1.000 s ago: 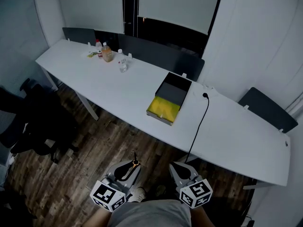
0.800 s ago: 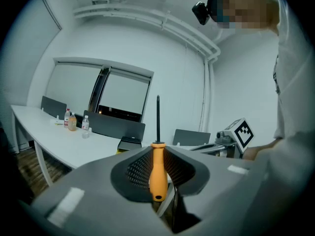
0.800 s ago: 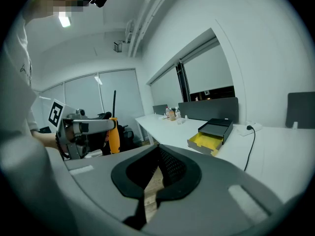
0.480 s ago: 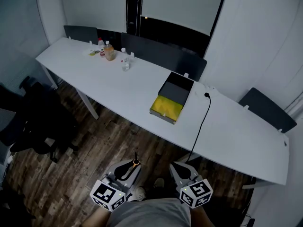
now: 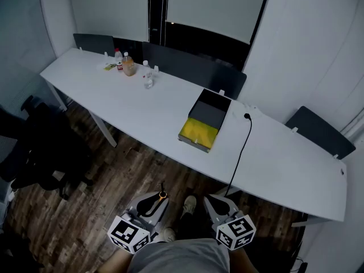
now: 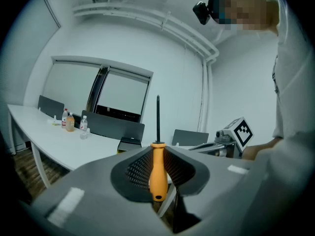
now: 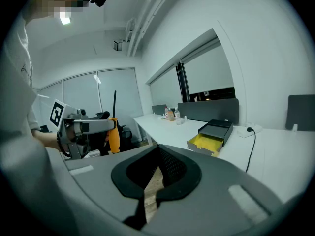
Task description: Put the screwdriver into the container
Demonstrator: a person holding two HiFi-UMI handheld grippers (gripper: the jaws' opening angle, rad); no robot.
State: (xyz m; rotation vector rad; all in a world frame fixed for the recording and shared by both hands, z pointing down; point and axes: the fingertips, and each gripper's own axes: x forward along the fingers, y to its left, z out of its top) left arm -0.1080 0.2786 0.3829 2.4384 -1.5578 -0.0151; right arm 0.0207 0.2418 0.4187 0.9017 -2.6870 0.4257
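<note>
— Head view first: where do we have the screwdriver?

— In our left gripper, low over the wooden floor and well apart from the desk. The left gripper view shows the jaws clamped on the orange handle, with the dark shaft standing upright.

— And our right gripper?

— Just beside the left one. Its jaws are closed together with nothing between them.

— The container?

— Near the middle of the desk, its yellow end at the near edge. We see a black cable at its right and bottles toward the far left corner.
</note>
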